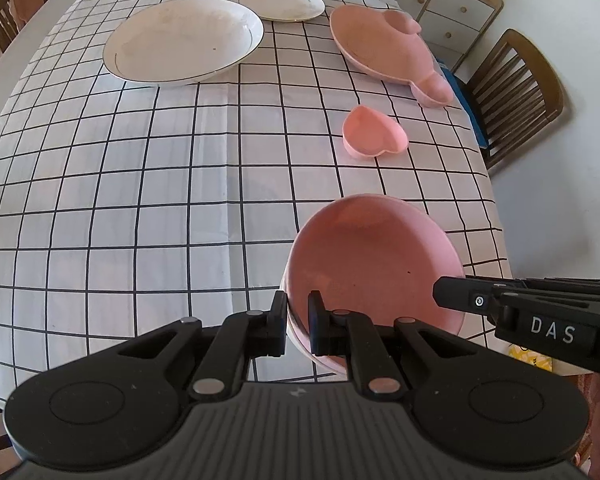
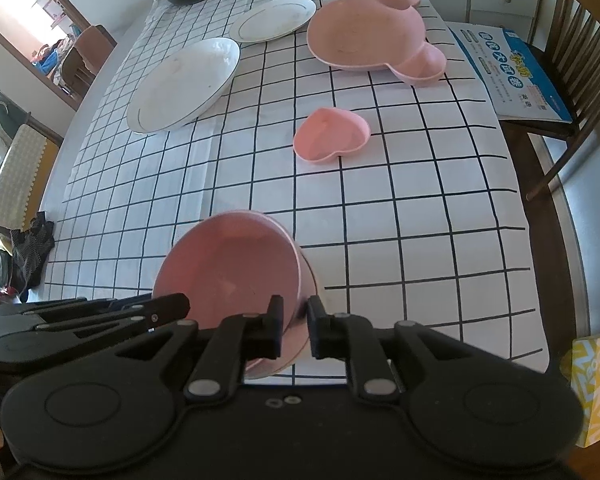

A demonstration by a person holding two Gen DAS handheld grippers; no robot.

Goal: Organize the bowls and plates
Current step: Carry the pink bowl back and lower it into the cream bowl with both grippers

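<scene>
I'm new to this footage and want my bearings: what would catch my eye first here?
A round pink bowl sits nearest on the checked tablecloth, with the left tool clamped on its near rim and the right tool straddling the opposite rim. Beyond it lie a small heart-shaped pink dish, a bear-shaped pink plate and two white plates.

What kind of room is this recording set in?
Likely a home dining room: a table under a black-and-white checked tablecloth, wooden slat-back chairs, and a white drawer cabinet against the wall.
</scene>
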